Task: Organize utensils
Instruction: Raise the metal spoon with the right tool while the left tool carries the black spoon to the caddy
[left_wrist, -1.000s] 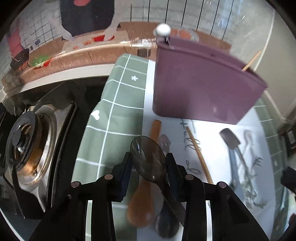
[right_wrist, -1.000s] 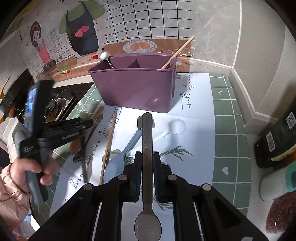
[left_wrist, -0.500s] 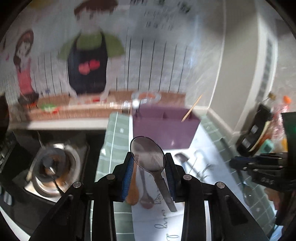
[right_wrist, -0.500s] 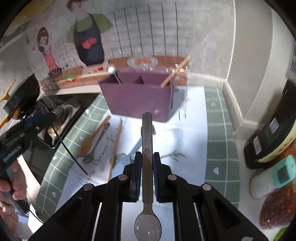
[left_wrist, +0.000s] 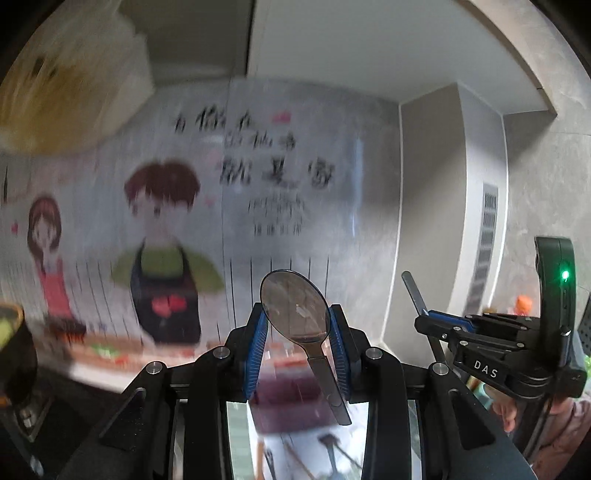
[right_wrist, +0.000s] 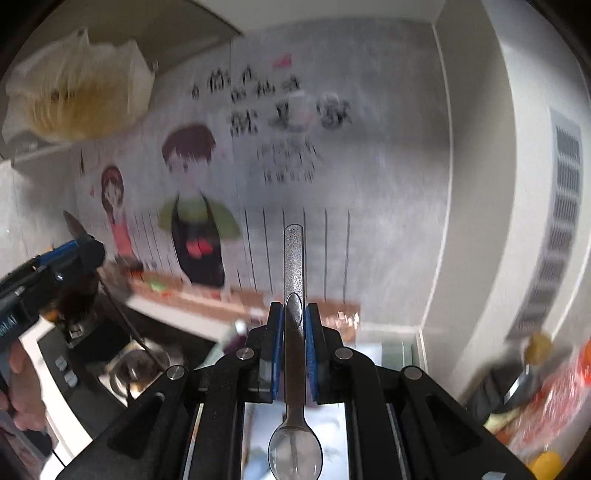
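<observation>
My left gripper (left_wrist: 295, 325) is shut on the bowl of a metal spoon (left_wrist: 295, 308), whose handle hangs down and right between the fingers. My right gripper (right_wrist: 294, 321) is shut on the speckled handle of a second metal spoon (right_wrist: 294, 258), handle tip pointing away, bowl (right_wrist: 294, 458) toward the camera. Both are raised high and face the wall poster. The purple utensil caddy (left_wrist: 288, 402) shows blurred low between the left fingers. In the left wrist view the right gripper (left_wrist: 428, 317) appears at right; in the right wrist view the left gripper (right_wrist: 79, 240) appears at left.
A cartoon poster (right_wrist: 192, 206) covers the back wall. The stove burner (right_wrist: 136, 365) lies lower left. A white paper mat with loose utensils (left_wrist: 328, 454) shows below the caddy. Bottles and packets (right_wrist: 535, 376) crowd the right corner. A hand (right_wrist: 22, 380) holds the left gripper.
Both grippers have risen well above the counter and tilted up, each keeping its spoon. The caddy and mat have dropped to the bottom of both views; the wall poster now fills them.
</observation>
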